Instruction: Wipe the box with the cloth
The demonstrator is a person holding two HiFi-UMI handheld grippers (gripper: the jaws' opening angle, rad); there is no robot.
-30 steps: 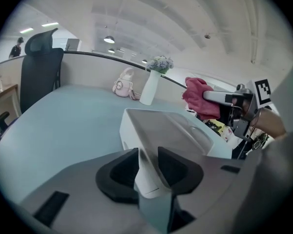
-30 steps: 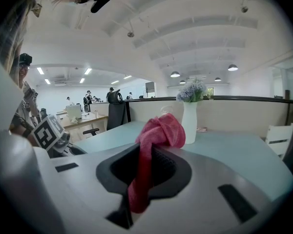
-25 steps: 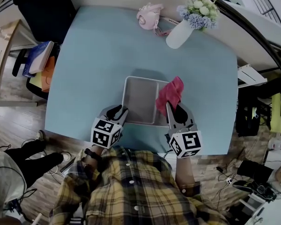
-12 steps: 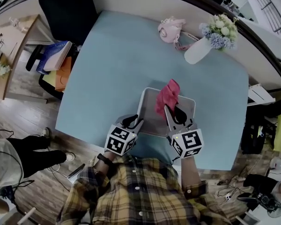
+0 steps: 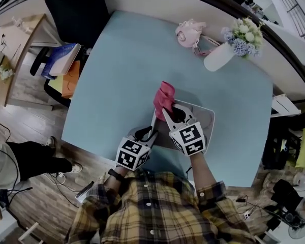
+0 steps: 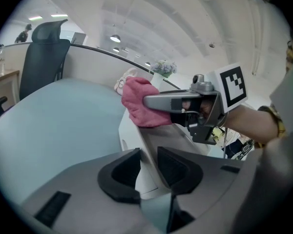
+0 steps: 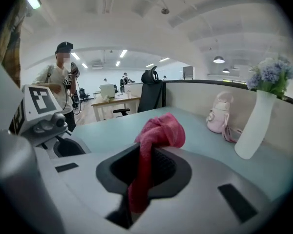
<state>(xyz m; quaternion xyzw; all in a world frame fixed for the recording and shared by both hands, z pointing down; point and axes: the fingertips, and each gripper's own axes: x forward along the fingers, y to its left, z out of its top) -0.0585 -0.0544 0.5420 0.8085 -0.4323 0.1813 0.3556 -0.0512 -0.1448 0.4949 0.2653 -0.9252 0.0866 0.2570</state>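
Near rim of box (image 5: 207, 117) clamped in left hand-held gripper (image 5: 145, 133). Cloth (image 5: 164, 94) pinched in right hand-held gripper (image 5: 169, 114). Judged: box light, stiff; cloth limp.

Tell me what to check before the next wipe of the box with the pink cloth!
1. Is the cloth pinched in the right gripper? ok.
2. Is the box clamped at its near wall by the left gripper? ok.
3. Is the cloth at the box's far rim, ready to wipe? ok.
4. Is the cloth pressing on the box? cannot tell.
5. Are the vase and the pink toy well away from the box? ok.
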